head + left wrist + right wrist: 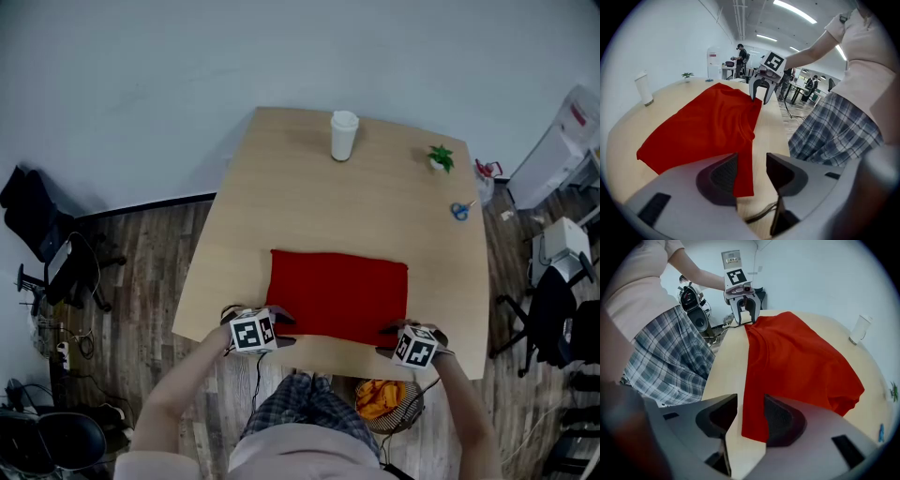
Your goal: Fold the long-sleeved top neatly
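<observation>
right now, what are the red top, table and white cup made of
Red long-sleeved top: soft matte cloth; it rumples in folds.
Pale wooden-looking table: smooth wood or laminate, uniform light tan.
Tall white cup: likely paper or plastic; too small to tell.

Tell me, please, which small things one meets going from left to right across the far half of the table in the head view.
White cup → small green plant → blue scissors.

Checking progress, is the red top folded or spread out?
Folded: the top lies as a plain rectangle on the table, no sleeves showing.
</observation>
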Motion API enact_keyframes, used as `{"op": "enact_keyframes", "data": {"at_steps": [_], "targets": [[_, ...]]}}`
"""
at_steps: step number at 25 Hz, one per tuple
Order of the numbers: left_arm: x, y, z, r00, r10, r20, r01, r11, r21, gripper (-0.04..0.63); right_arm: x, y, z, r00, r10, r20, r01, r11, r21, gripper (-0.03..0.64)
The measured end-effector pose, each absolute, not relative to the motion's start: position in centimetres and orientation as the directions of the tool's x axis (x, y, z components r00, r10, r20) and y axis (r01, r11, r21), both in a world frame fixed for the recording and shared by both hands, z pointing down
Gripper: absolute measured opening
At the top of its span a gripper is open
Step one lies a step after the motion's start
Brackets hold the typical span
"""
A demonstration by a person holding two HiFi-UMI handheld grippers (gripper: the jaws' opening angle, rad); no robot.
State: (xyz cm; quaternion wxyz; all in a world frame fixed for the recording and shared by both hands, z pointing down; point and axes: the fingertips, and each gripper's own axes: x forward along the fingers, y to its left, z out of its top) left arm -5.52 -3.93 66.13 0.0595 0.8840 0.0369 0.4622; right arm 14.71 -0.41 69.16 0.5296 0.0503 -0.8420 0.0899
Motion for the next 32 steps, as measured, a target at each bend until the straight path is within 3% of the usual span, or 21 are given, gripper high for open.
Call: {"op": "enact_keyframes", "data": {"at_steps": [11, 15, 20, 26, 28, 32], "targets": [[-5.3, -4.8, 65.0, 0.644, 0.075, 0.762, -0.074, -0.984, 0.160, 0.190, 14.7, -0.7, 68.6, -0.486, -0.014, 0.874, -0.256, 0.958, -0.127, 0.202], [-4.5, -7.5, 60.5, 0.777, -0.027, 0.629, -0.201, -0.957, 0.207, 0.178, 14.5, -3.4, 63.7, -0.616, -0.151, 0.773, -0.395, 0.908, -0.138, 0.198], [-4.3, -13.6, 54.0, 0.857, -0.297, 0.421, -0.434, -0.857, 0.278, 0.123, 16.1, -8.8, 57.5, -0.684, -0.449, 0.575, -0.632, 0.759, -0.159, 0.147], [-6.7, -19.0, 48.7, 0.719, -0.624, 0.306, -0.693, -0.679, 0.244, 0.050, 18.8, -13.0, 50.3, -0.538, -0.777, 0.326, -0.841, 0.522, -0.142, 0.050], [-7.5, -19.8, 47.3, 0.674, -0.688, 0.267, -0.738, -0.629, 0.242, 0.007, 19.8, -13.6, 48.3, -0.464, -0.848, 0.255, -0.886, 0.443, -0.140, 0.032], [-8.6, -20.1, 44.9, 0.606, -0.772, 0.192, -0.795, -0.573, 0.201, 0.005, 21.5, -13.7, 44.8, -0.324, -0.936, 0.136, -0.941, 0.304, -0.146, 0.008]]}}
